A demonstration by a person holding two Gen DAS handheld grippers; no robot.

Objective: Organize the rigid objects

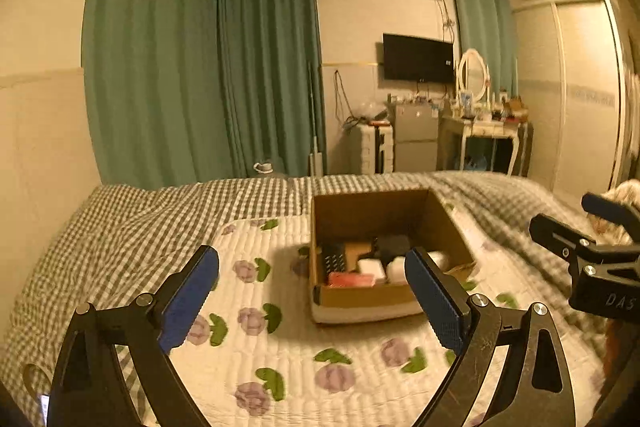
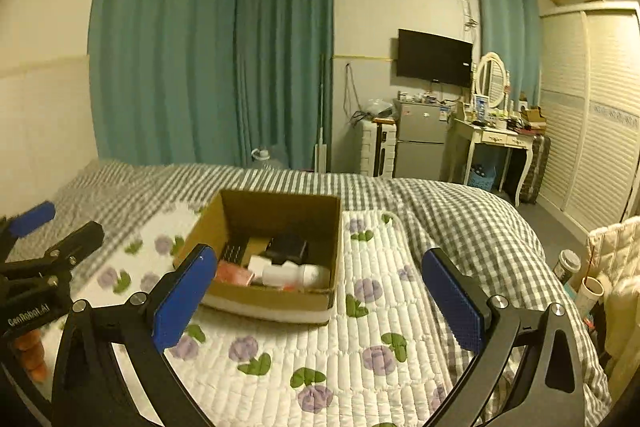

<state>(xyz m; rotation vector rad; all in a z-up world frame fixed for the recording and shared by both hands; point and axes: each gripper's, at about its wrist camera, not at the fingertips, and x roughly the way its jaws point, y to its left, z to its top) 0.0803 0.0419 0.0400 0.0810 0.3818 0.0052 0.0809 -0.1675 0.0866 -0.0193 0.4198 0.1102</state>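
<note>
An open cardboard box [image 1: 440,215] sits on the bed's flowered quilt; it also shows in the right wrist view [image 2: 280,213]. Inside lie several rigid items: a black remote-like piece [image 1: 334,259], a black object [image 1: 394,245], white boxes [image 1: 372,267], a red packet [image 1: 352,279] and a white bottle [image 2: 296,275]. My left gripper [image 1: 312,267] is open and empty, held above the quilt in front of the box. My right gripper [image 2: 316,267] is open and empty, just right of the box's near edge. Each gripper shows at the edge of the other's view.
The bed has a grey checked cover [image 2: 460,223] and a flowered white quilt [image 2: 360,347]. Green curtains, a wall TV [image 2: 434,58], a small fridge [image 2: 420,139] and a dressing table [image 2: 496,139] stand beyond. Bottles and cups [image 2: 568,265] stand beside the bed at right.
</note>
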